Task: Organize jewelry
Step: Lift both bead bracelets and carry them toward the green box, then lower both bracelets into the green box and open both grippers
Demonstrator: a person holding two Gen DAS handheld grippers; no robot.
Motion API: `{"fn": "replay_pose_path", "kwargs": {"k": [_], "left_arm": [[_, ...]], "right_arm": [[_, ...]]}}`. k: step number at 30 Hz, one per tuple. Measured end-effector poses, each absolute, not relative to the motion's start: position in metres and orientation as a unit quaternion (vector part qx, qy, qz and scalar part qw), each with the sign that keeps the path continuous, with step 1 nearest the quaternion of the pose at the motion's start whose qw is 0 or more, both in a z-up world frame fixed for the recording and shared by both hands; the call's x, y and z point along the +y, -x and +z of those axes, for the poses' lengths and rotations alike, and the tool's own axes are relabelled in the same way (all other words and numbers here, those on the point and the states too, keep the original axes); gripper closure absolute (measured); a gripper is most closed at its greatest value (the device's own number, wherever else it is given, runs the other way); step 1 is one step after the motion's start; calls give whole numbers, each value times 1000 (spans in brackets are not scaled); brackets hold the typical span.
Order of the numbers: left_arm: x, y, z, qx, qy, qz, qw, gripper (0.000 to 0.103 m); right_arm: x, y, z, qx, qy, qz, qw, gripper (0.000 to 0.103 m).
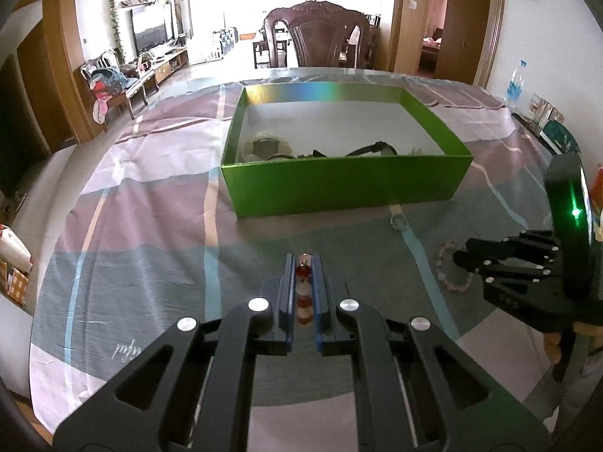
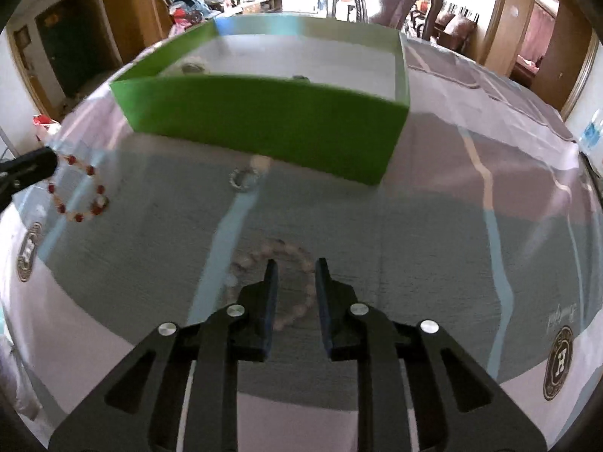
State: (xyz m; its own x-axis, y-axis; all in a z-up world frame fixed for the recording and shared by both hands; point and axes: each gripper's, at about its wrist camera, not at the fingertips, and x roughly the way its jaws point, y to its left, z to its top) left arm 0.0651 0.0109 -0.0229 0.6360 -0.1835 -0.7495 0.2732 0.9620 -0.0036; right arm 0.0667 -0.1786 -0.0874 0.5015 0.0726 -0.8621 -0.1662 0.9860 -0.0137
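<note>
Risk, left: the red-and-white bead bracelet (image 1: 303,290) is pinched by one short stretch, the rest dangling; it could slide out before reaching the green box (image 1: 339,184) ahead.
Risk, right: the pale bead bracelet (image 2: 290,286) may skid on the worktop (image 2: 433,245).
Left claw (image 1: 303,263): nearly closed, gripping the bracelet.
Right claw (image 2: 296,267): slightly parted, empty, tips over the pale bracelet's loop.
</note>
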Motion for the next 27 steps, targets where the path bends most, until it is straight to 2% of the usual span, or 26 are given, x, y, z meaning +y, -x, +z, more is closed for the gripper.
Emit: {"fn": "replay_pose_path", "kwargs": {"k": [2,3,17,27], "left_arm": [[10,-67,-25,410,-55,-127,902,95],[10,-68,-27,412,-54,-126,901,95],[7,-71,-16,399,-54,-128,906,95],[-4,-108,44,352,-81,-141,922,95]], "right_arm": [[-178,-66,-89,497,43,78,863,86],[-176,-66,-90,498,42,85,862,95],[-171,-43,-18,417,47,99,902,95],[-173,-85,42,349,77,87,930,95]]}}
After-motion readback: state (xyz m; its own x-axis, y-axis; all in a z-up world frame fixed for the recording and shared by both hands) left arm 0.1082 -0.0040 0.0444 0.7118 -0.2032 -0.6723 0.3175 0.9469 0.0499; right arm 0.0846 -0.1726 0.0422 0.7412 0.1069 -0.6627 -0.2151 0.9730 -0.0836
